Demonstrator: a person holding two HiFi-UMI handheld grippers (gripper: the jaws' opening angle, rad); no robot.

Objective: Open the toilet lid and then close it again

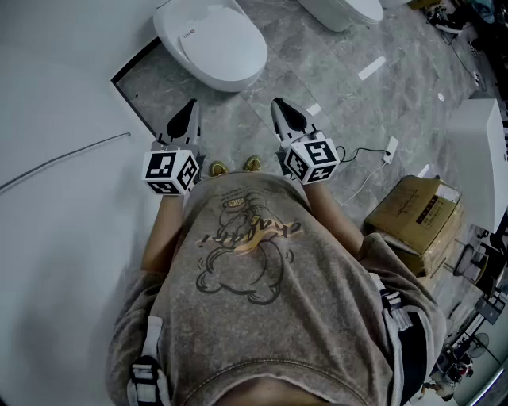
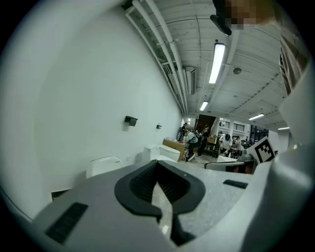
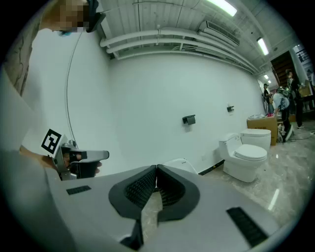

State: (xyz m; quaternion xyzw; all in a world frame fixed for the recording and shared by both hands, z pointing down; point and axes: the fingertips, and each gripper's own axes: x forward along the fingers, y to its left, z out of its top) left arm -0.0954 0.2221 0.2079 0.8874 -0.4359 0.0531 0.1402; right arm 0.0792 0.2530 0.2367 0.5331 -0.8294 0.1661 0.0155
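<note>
Jaws of both tools are pressed together, and nothing is pinched between them. From the camera on each tool, the dark ribbed pads (image 2: pixel 142 183) are seen to touch at their tips. The left tool (image 1: pixel 190 107) and the right tool (image 1: pixel 279 105) are held side by side in front of the person's grey sweatshirt (image 1: pixel 262 285), and both are pointed slightly downward. A marker cube (image 1: pixel 171 170) is carried on the left tool and another marker cube (image 1: pixel 311 161) on the right tool. The tips of two shoes (image 1: pixel 234 166) are seen between the cubes.

The toilet (image 1: pixel 230 82) stands on the grey stone floor (image 1: pixel 317 71), ahead of the tools and against the white wall (image 1: pixel 55 95). It is nearer to the left tool, but it is touched by neither of them. The toilet lid (image 1: pixel 213 41) is closed and lies flat on the bowl.

A second toilet (image 1: pixel 345 9) is partly seen further to the right, at the upper edge of the head view. A cardboard box (image 1: pixel 413 214) is placed at the person's right side. A white cable (image 1: pixel 361 178) lies on the floor between this box and the right tool. Several people (image 2: pixel 197 138) are seen far away in the room.
</note>
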